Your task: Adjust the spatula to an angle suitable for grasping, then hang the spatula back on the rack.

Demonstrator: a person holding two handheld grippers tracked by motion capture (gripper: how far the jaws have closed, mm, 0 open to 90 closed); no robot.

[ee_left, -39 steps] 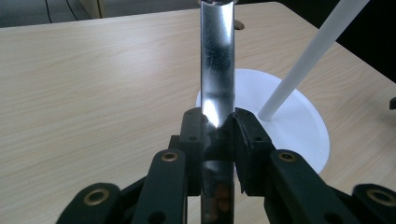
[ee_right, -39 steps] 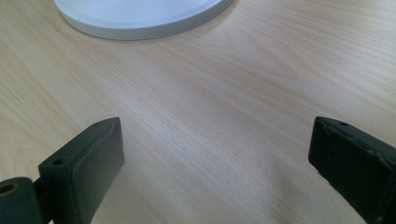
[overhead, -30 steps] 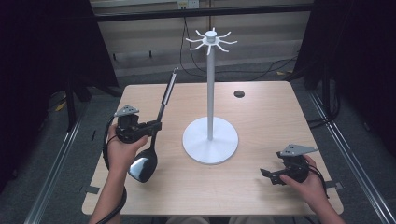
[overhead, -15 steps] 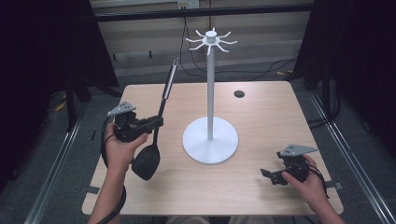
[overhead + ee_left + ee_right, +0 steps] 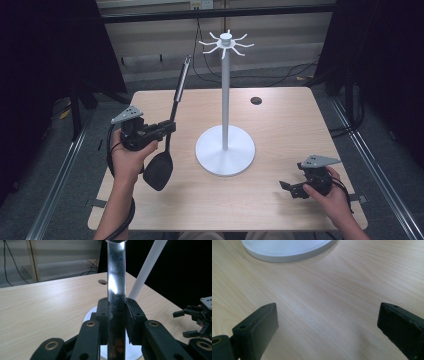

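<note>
The left gripper [image 5: 167, 127] is clamped on the ladle [image 5: 170, 125] mid-handle, bowl hanging above the worktop [image 5: 280, 120]; the right gripper [image 5: 292, 189] rests wide open, holding nothing; I'd raise the handle's tip squarely to a hook on the stand [image 5: 225, 95], avoiding swing.

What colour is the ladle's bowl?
Black; the ladle's bowl shows best in the high view.

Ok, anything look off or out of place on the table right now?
Nothing spilled or damaged. The ladle is off the table, tilted, handle up, in the left claw. The white stand is upright with bare hooks. The right claw is open, low over the table.
</note>
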